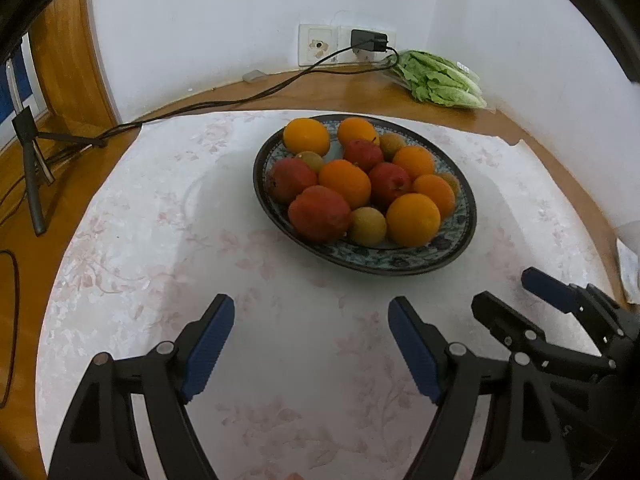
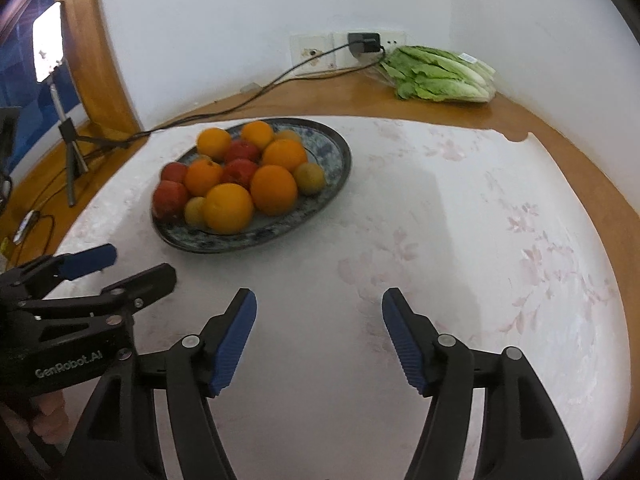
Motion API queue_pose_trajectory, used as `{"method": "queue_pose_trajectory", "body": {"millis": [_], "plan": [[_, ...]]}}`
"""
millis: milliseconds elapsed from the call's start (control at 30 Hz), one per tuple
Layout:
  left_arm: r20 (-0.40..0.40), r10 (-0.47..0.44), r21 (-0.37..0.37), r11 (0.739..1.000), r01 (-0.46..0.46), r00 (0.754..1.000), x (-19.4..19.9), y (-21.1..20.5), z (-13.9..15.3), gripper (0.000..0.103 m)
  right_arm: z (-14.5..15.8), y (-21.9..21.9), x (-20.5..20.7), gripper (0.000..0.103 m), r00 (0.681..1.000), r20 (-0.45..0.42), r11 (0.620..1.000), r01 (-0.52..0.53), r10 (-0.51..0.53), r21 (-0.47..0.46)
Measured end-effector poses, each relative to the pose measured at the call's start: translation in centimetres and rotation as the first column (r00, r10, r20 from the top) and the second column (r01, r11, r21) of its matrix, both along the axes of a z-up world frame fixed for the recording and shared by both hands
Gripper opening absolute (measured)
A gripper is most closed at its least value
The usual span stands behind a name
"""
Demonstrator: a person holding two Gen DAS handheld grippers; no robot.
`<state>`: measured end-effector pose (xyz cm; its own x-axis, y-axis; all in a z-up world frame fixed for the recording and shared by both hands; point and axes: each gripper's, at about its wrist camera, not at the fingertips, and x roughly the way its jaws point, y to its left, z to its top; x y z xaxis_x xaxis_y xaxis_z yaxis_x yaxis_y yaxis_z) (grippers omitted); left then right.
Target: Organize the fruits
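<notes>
Orange fruit [image 1: 345, 183] — six; red [image 1: 319, 213] — four.

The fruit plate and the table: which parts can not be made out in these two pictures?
- Fruits at the back of the plate, both views: partly hidden by the fruits in front, so the small ones cannot be counted surely.
- White object, left wrist view: cut off by the right edge.
- Bright panel on a stand, right wrist view: overexposed, no detail.
- Label on the lettuce bag, both views: too small to read.
</notes>
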<state>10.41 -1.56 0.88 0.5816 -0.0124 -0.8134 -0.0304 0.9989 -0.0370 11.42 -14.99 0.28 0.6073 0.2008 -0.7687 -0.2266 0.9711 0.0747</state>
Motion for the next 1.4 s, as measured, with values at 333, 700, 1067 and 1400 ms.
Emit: {"method": "queue_pose_trajectory", "body": {"millis": [333, 700, 1067, 1400], "plan": [[0.001, 0.013, 0.049, 0.999, -0.013, 1.000, 0.40, -0.44, -0.91, 0.085, -0.35, 0.19, 0.33, 0.068, 1.000, -0.007, 0.999, 0.017, -0.018, -0.039], [0.003, 0.014, 0.049, 0.999, -0.014, 1.000, 0.31, -0.39, -0.96, 0.085, -0.34, 0.19, 0.31, 0.068, 1.000, -0.007, 0.999, 0.017, -0.018, -0.039], [0.004, 0.014, 0.049, 0.999, -0.014, 1.000, 0.30, -0.37, -0.93, 0.085, -0.36, 0.20, 0.34, 0.068, 1.000, -0.007, 0.999, 0.017, -0.018, -0.039], [0.004, 0.014, 0.049, 0.999, -0.014, 1.000, 0.29, -0.36, -0.93, 0.085, -0.39, 0.21, 0.33, 0.068, 1.000, -0.007, 0.999, 0.017, -0.018, -0.039]]}}
